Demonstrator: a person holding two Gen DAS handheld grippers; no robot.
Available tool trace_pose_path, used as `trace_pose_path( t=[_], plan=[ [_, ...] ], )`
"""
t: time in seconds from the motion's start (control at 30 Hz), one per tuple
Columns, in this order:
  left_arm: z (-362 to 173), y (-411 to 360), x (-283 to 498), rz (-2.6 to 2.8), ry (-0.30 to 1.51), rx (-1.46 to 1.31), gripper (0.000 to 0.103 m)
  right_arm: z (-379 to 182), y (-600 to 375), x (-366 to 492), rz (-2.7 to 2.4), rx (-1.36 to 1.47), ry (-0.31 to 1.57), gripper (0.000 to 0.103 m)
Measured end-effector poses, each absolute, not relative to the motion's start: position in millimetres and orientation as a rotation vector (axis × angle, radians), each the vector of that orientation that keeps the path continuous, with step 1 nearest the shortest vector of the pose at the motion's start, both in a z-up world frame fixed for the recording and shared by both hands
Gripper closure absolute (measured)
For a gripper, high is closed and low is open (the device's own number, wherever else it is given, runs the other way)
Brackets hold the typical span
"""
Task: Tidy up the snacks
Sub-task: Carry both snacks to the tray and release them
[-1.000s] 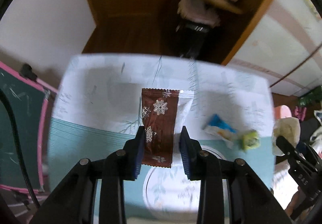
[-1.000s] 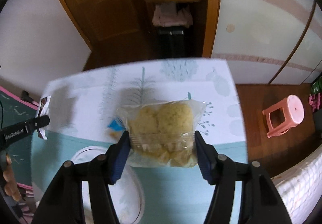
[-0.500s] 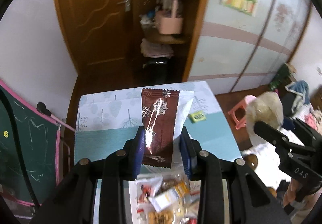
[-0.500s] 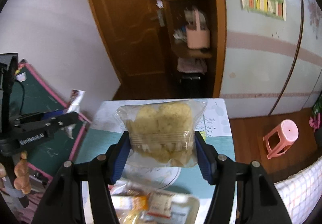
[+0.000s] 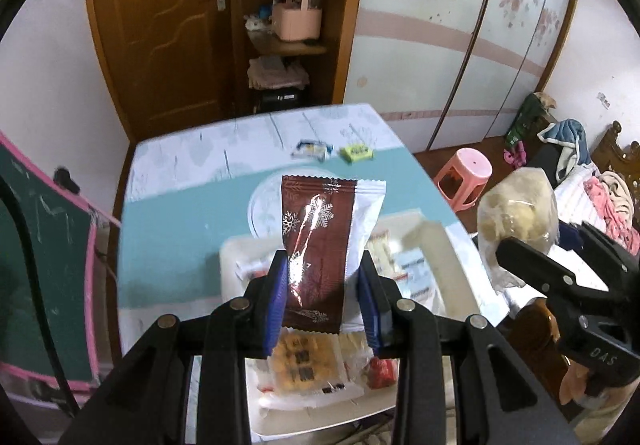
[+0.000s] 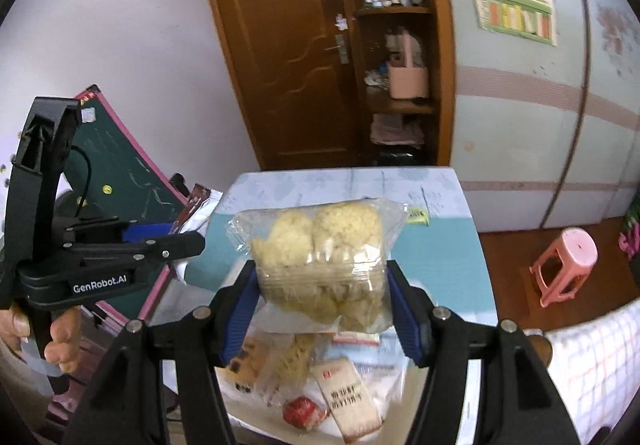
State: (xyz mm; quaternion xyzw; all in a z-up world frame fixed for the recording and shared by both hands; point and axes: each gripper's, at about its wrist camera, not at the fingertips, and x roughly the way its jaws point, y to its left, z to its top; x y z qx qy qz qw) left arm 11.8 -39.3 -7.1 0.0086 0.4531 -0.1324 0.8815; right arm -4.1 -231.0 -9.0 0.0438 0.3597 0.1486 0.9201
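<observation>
Left gripper clamped tight on a brown foil snack packet with white snowflake print and a white side seam, blue fingers pressing both long edges, packet standing upright above the bench. Right gripper closed on a clear plastic bag of pale yellow puffed snack clusters, blue pads bearing on both sides of the bag, jaws held wide by the bulk of it. Both packets lifted clear of the bench with teal and white patterned cloth. Directly below both grippers, a white rectangular tray heaped with assorted wrapped snacks: an orange-squared biscuit pack under the left fingers, a beige packet with red print and a small red wrapped sweet under the right. Beyond the tray, a round white plate with faint leaf pattern, partly hidden behind the brown packet. At the far side of the bench, a small blue and white wrapper just beside a small yellow-green sachet, apart from the plate. Right gripper also visible from the left wrist view at the right edge, bag aloft; left gripper visible from the right wrist view at the left, a hand around its handle. Off the bench to the right, a pink plastic stool on the wooden floor; to the left, a green chalkboard with pink frame leaning near the bench edge.
</observation>
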Motion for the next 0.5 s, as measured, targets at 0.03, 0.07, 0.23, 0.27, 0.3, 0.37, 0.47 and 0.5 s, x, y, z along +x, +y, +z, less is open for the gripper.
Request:
trace_pose_path(
  t=[0.03, 0.07, 0.23, 0.27, 0.3, 0.37, 0.47, 0.5],
  plan=[
    [-18.1, -40.7, 9.0, -0.268, 0.948, 0.016, 0.071, -16.0, -231.6, -6.2, 0.294, 0.094, 0.745, 0.041],
    [-27.0, -41.9, 8.3, -0.263, 0.95, 0.015, 0.071, -26.1, -232.4, -7.7, 0.279, 0.1, 0.761, 0.041],
    [-66.2, -55.1, 0.2, -0.239, 0.988, 0.045, 0.071, -65.2, -229.5, -9.9, 0.25, 0.079, 0.868, 0.041],
    [-74.2, -58.0, -0.8, -0.242, 1.008, 0.046, 0.071, -68.6, -228.8, -9.8, 0.249, 0.075, 0.876, 0.041],
    [-79.7, -60.3, -1.9, -0.246, 1.023, 0.045, 0.071, -70.8, -228.6, -8.2, 0.249, 0.073, 0.883, 0.041],
    [-90.8, -65.4, -1.4, -0.26, 1.065, 0.043, 0.071, -74.4, -227.9, -5.1, 0.254, 0.077, 0.894, 0.041],
    [-99.6, -67.1, 0.1, -0.248, 1.086, 0.047, 0.071, -78.5, -224.5, -0.8, 0.258, 0.071, 0.905, 0.041],
    [-100.0, -66.7, 0.4, -0.241, 1.083, 0.048, 0.071, -80.5, -222.9, 1.5, 0.261, 0.065, 0.911, 0.041]
  ],
)
